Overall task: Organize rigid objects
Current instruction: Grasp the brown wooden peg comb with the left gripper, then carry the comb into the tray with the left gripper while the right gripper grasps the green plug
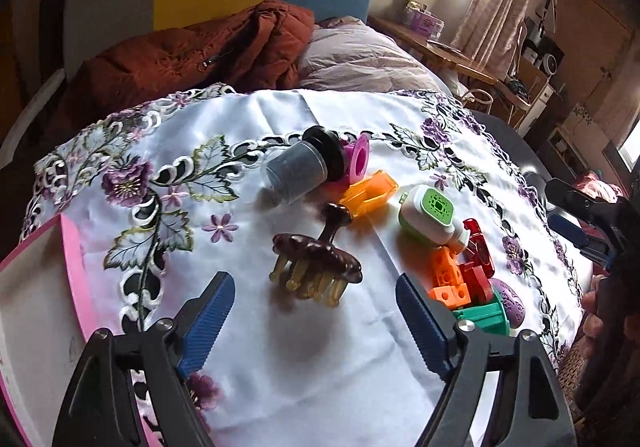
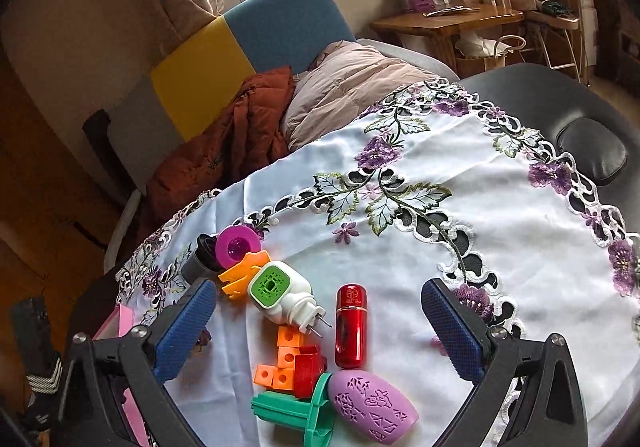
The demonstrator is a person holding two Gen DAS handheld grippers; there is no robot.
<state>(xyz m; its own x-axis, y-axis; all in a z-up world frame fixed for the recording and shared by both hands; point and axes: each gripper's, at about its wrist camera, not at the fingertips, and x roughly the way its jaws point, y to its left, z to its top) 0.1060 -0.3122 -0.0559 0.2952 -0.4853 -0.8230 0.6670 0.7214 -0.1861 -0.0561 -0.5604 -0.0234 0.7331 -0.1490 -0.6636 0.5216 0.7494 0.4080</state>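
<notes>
Scalp massager point(image 1: 316, 261) | on side, handle toward far edge | left gripper point(image 1: 314, 305) spread, empty | right gripper point(image 2: 320, 321) spread, empty

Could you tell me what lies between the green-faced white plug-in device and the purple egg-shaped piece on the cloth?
In the right wrist view, the red capsule lies between the plug-in device and the purple egg-shaped piece, with orange blocks beside it.

Glossy red capsule point(image 2: 351, 326), matt plastic blocks point(image 2: 280, 361), smooth embroidered cloth point(image 2: 460, 243)
</notes>
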